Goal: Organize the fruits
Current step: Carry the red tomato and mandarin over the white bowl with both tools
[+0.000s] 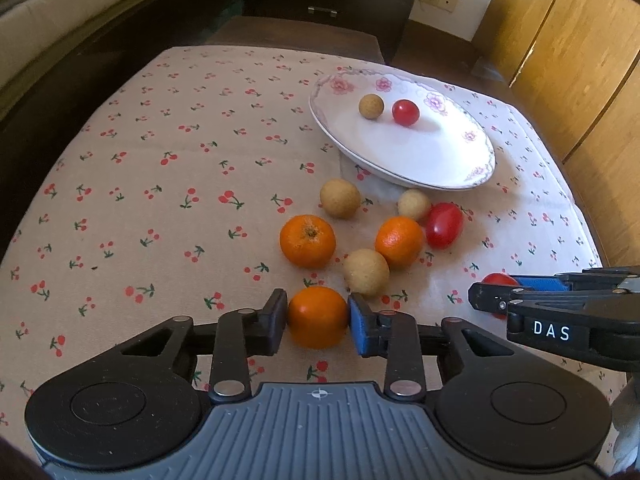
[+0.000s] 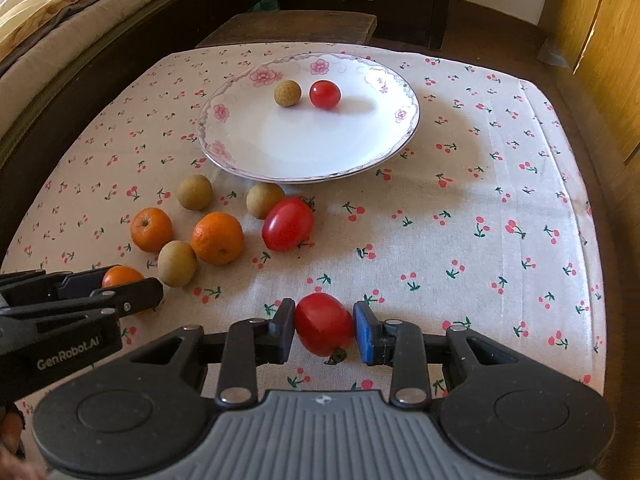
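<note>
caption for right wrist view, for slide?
Right gripper clamps a red tomato over cherry-print cloth; plate beyond.

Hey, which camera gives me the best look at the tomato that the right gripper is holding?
The right wrist view: the tomato sits whole between the right gripper's pads, stem showing. The left wrist view catches only a red sliver behind that gripper's fingers.

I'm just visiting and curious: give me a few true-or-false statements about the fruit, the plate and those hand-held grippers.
1. The plate holds two small fruits. True.
2. The left hand-held gripper clamps a tomato. False: it clamps an orange.
3. The right hand-held gripper clamps a red tomato. True.
4. Every orange is already on the plate. False: all three are off it.
5. The cloth has a cherry print. True.
</note>
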`<action>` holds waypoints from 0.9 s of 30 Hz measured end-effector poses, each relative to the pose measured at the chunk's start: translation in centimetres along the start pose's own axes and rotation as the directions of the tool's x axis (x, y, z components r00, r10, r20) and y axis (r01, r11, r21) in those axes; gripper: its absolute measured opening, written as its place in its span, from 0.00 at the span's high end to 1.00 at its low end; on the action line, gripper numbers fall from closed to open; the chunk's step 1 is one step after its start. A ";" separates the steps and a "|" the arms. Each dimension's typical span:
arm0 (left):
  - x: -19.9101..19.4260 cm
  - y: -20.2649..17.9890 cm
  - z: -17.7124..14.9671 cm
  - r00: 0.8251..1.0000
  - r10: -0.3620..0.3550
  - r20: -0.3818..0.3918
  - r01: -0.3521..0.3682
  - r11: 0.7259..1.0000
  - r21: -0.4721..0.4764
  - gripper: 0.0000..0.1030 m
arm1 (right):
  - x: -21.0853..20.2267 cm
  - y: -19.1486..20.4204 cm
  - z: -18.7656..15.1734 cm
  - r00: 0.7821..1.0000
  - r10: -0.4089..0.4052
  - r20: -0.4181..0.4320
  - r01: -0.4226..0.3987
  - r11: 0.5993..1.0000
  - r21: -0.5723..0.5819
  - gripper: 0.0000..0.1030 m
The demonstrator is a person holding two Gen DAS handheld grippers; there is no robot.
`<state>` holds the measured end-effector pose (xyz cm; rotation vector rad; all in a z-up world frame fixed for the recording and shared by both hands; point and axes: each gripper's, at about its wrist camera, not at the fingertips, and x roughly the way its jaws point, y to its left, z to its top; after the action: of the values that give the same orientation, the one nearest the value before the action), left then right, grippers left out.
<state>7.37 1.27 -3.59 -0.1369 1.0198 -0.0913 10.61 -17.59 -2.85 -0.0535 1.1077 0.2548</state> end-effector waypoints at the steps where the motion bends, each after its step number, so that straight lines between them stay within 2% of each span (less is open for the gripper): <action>1: -0.1 0.0 -0.1 1.000 -0.001 -0.001 0.001 1.000 0.001 0.61 | -0.2 0.0 -0.1 1.000 -0.001 0.001 0.001 1.000 0.000 0.68; 9: -1.0 0.0 -0.8 1.000 -0.021 -0.012 0.021 1.000 -0.007 0.61 | -1.7 0.3 -1.0 1.000 0.004 0.019 -0.004 1.000 0.019 0.68; 27: -3.1 -1.6 -0.4 0.998 -0.057 0.022 0.056 0.998 0.019 0.61 | -4.2 0.7 -2.1 0.999 0.003 0.049 -0.006 0.999 0.049 0.68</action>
<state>5.38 0.09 -0.97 -0.1496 0.9922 -0.1505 6.88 -18.03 -0.03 -0.0008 1.0650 0.2315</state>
